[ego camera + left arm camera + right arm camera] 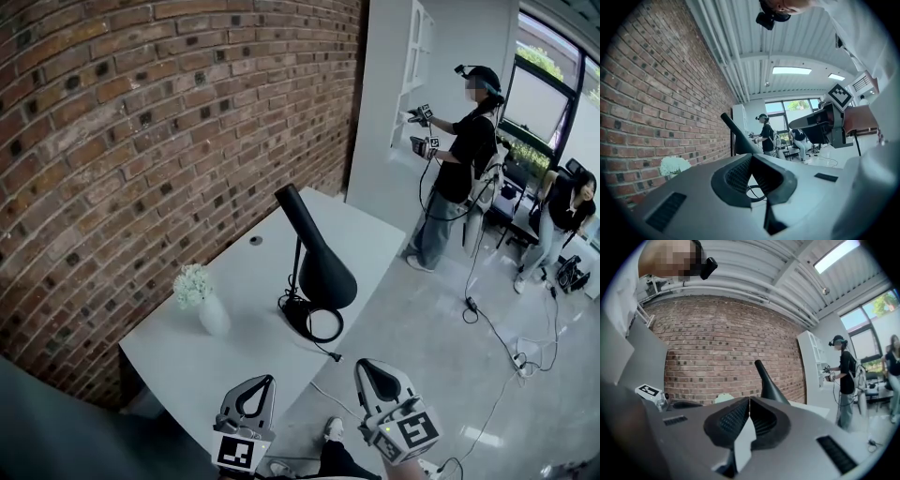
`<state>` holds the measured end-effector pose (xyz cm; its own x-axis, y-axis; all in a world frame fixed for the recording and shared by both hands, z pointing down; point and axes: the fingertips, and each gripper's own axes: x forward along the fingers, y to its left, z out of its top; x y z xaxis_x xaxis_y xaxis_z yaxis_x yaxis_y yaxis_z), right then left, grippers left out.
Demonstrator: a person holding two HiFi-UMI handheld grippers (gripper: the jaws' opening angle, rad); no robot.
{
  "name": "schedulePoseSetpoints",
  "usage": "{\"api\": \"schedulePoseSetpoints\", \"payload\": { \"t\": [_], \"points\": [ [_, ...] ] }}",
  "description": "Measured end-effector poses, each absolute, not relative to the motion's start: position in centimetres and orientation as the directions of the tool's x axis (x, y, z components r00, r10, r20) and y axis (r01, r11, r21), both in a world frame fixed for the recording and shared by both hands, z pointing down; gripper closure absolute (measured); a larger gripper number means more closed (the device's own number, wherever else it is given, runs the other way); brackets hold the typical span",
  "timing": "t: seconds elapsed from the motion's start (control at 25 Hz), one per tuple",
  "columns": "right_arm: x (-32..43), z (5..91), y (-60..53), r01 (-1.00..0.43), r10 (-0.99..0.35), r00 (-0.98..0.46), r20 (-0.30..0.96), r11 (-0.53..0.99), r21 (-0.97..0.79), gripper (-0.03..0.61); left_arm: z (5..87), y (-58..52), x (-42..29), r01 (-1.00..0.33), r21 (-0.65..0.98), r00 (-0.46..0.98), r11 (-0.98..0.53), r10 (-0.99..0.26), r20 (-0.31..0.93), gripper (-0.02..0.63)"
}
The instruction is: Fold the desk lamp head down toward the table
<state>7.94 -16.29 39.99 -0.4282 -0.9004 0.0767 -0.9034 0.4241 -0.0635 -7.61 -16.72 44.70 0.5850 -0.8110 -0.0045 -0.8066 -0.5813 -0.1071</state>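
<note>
Desk lamp [298, 246] on a white table [183, 361] set against a brick wall [141, 112], seen from above, with both hand-held grippers at the near side of the scene. The lamp stands toward the table's right edge. Its black conical head [323, 272] slopes from a narrow tip at the far, upper end to a wide mouth at the near, lower end, which hangs just above the ring base [324, 328]. A cord [328, 352] trails from the base toward the near edge. The left gripper [266, 382] and the right gripper [367, 367] are held well apart from the lamp, off the table's near edge. Each has its jaws brought together on nothing, as each gripper's own view confirms. A small vase [214, 317] of white flowers stands to the left of the lamp. We judge that this arrangement fits two stages equally. The head may have some tilt left to take, with the grippers waiting to come in, or it may already be lowered toward the table, with the grippers standing clear. We cannot make out the hinge well enough to decide. Either way, we judge that the same cares govern good handling. The ring base looks light and open, so any force on the long head would tend to tip or slide the lamp unless it is directed down through the stem. The cord lies between the grippers and the lamp and could snag. The vase is near enough to be knocked by a wide sweep of the left gripper.
</note>
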Motion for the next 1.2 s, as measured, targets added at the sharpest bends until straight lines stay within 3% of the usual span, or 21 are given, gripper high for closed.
{"api": "schedulePoseSetpoints", "payload": {
  "t": [1.2],
  "points": [
    [9.7,39.8,-14.0,-0.921,-0.919,-0.388,0.065,0.385,-0.059,0.56,44.7,-15.4,-5.8,-0.782,-0.09,0.621,-0.617,-0.784,-0.017,0.606]
  ]
}}
